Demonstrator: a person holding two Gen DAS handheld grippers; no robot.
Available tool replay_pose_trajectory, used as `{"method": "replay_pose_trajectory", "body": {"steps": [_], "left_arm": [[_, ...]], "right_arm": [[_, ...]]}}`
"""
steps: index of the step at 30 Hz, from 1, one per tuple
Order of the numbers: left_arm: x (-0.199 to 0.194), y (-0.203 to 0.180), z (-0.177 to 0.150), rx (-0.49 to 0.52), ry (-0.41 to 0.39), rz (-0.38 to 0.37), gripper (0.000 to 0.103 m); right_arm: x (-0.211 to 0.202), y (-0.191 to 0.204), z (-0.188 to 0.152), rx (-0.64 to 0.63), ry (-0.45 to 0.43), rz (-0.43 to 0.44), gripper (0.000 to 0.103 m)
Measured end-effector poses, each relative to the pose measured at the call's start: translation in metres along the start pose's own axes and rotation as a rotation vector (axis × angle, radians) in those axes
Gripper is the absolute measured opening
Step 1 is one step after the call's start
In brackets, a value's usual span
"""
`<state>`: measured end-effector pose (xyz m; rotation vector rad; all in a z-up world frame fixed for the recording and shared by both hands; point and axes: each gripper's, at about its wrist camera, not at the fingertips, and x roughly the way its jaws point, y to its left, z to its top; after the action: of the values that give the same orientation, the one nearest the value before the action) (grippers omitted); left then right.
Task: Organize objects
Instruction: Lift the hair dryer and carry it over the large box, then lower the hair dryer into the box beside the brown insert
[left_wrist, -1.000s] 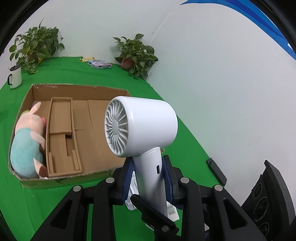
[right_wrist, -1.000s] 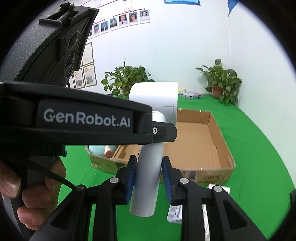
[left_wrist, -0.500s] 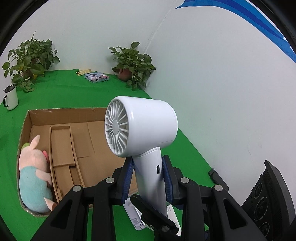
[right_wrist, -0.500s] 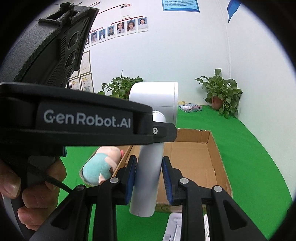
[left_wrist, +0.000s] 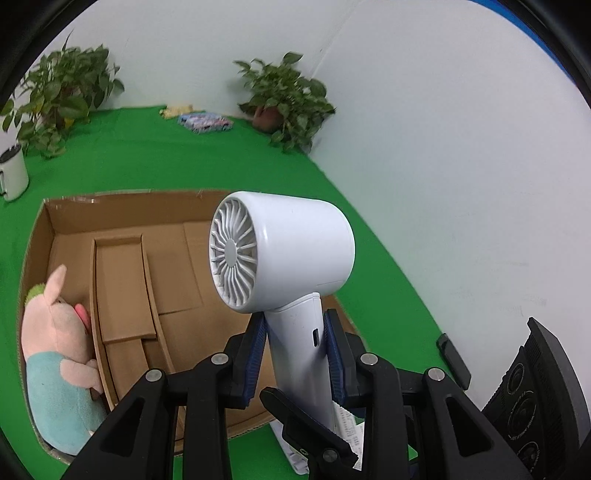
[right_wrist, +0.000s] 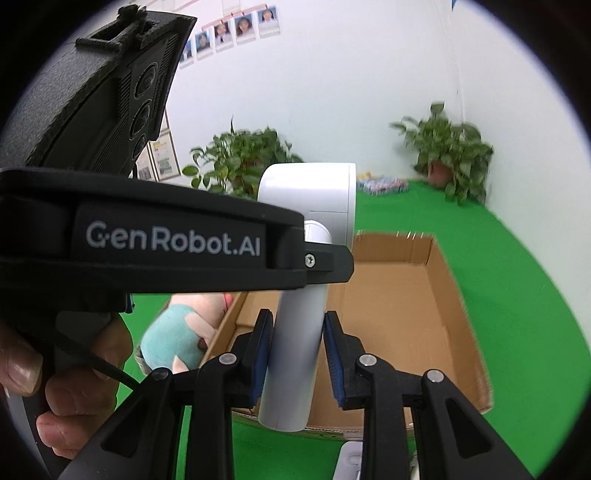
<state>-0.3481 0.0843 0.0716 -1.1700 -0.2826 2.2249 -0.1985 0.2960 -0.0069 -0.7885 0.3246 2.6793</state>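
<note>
A white hair dryer (left_wrist: 280, 251) stands upright with its fan grille facing left. My left gripper (left_wrist: 295, 354) is shut on its handle, blue pads pressed to both sides. In the right wrist view my right gripper (right_wrist: 299, 354) is also shut on the same hair dryer (right_wrist: 295, 350), lower on the handle. The dryer hangs above the near edge of an open cardboard box (left_wrist: 122, 195) on green cloth. A pink and teal plush pig (left_wrist: 59, 350) lies in the box's left compartment. A hand (right_wrist: 74, 387) holds the left gripper's body, which hides the box's left part in the right wrist view.
Cardboard dividers (left_wrist: 122, 288) lie flat in the box. Two potted plants (left_wrist: 284, 103) (left_wrist: 62, 92), a white mug (left_wrist: 13, 173) and a colourful packet (left_wrist: 205, 122) stand at the back. A black bar (left_wrist: 452, 354) lies by the white wall at right. A white object (left_wrist: 295, 454) lies under the grippers.
Both grippers moved together with the dryer toward the box. The box now sits larger and lower behind the handle. Both grips are unchanged.
</note>
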Motion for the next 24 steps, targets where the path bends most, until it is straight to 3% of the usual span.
{"method": "replay_pose_trajectory", "body": {"steps": [9,16,24], "left_arm": [[0.074,0.062,-0.014,-0.108,0.13,0.052,0.028],[0.118,0.095,-0.024,-0.165,0.224,0.094,0.028],[0.128,0.104,-0.023,-0.184,0.249,0.097,0.028]], "right_arm": [[0.074,-0.019,-0.028,0.083,0.158,0.071,0.027],[0.099,-0.026,-0.052,0.159,0.234,0.111,0.027],[0.11,-0.032,-0.056,0.194,0.267,0.11,0.027]]}}
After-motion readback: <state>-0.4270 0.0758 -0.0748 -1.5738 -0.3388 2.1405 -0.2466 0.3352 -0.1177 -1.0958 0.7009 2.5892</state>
